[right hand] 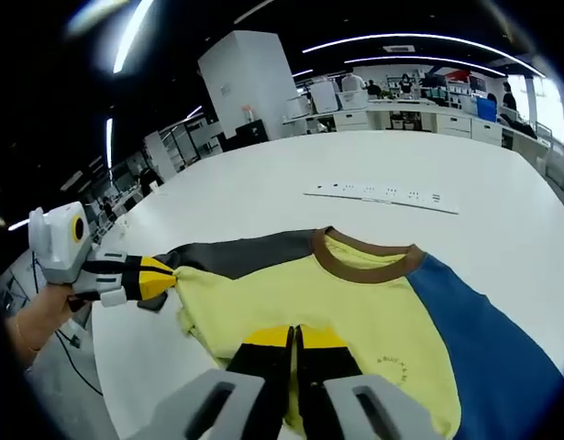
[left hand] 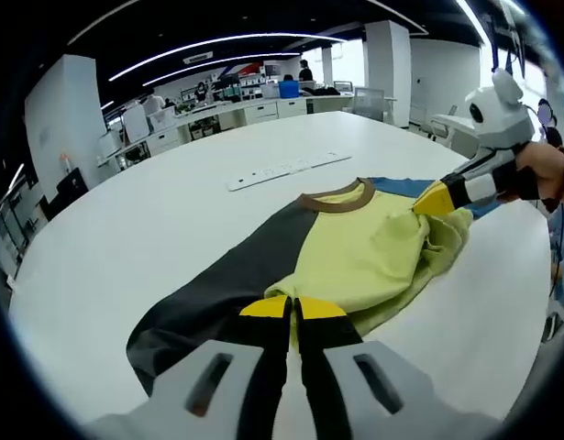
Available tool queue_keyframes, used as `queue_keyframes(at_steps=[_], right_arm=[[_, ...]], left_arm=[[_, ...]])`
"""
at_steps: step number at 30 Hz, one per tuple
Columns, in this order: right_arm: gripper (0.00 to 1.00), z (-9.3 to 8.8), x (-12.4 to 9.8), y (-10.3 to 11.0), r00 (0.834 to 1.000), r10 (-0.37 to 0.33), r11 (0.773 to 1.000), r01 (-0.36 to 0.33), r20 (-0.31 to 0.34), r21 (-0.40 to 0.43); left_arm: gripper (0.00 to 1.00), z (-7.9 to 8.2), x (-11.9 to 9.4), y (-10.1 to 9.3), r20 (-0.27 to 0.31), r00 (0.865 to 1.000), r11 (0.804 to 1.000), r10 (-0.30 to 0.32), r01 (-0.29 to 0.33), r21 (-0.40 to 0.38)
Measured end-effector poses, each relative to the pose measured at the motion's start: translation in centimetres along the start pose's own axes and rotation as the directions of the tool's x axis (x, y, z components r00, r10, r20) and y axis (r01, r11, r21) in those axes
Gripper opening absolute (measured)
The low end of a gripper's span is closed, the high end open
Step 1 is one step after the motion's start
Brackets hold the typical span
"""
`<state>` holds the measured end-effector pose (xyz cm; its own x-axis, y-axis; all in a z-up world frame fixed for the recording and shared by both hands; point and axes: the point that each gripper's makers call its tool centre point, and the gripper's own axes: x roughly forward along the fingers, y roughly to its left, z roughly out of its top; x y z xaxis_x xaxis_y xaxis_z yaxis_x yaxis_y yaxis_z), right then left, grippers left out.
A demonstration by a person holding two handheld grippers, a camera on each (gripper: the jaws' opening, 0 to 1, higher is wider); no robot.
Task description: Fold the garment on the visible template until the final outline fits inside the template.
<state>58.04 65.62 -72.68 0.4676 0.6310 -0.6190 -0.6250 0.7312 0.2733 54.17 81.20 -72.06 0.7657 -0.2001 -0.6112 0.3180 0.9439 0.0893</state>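
White tabletop (left hand: 126, 229) carries the garment (left hand: 364, 257), a yellow shirt with a brown collar, one dark grey sleeve and one blue sleeve, lying near the middle. Beyond the collar lies a long white strip (right hand: 382, 194) with small marks. The left tool (left hand: 293, 309) has its yellow-tipped jaws closed on the near edge of the shirt. The right tool (right hand: 295, 337) also pinches the yellow fabric.

A large, smooth white table (left hand: 171, 202) with a rounded edge is carrying two things. A yellow T-shirt with one grey sleeve, one blue sleeve and a brown collar (right hand: 355, 302) is lying on it. Beyond the collar, a long flat white strip (right hand: 382, 194) is lying on the tabletop.
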Motion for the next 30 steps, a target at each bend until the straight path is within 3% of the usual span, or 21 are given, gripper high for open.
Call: queue_keyframes(at_steps=[8,12,16,21,30], right_arm=[[0.0,-1.1,1.1,-0.8,0.999,-0.003,1.0,0.004,-0.041,0.018],[0.0,-0.5,0.3,-0.7,1.0,0.006,0.999,-0.006,-0.016,0.033],[0.09,-0.3,-0.7,-0.7,1.0,0.007,0.999,-0.007,-0.008,0.035],[0.14,-0.7,-2.1,0.4,0.999,0.045,0.999,-0.045,-0.013,0.023],[0.17,-3.6,-3.4,1.6,0.994,0.079,0.996,-0.081,-0.081,-0.024]], left_arm=[[0.0,-0.9,1.5,0.5,-0.028,1.0,1.0,-0.005,0.004,-0.025],[0.0,-0.8,1.5,0.4,-0.024,1.0,0.999,-0.008,0.007,-0.036],[0.0,-0.7,1.5,0.4,-0.021,1.0,0.999,-0.008,0.008,-0.035],[0.0,-0.3,1.1,0.3,-0.016,1.0,1.0,-0.008,0.007,-0.031],[0.0,0.0,0.2,0.2,-0.005,1.0,1.0,-0.004,0.003,-0.023]])
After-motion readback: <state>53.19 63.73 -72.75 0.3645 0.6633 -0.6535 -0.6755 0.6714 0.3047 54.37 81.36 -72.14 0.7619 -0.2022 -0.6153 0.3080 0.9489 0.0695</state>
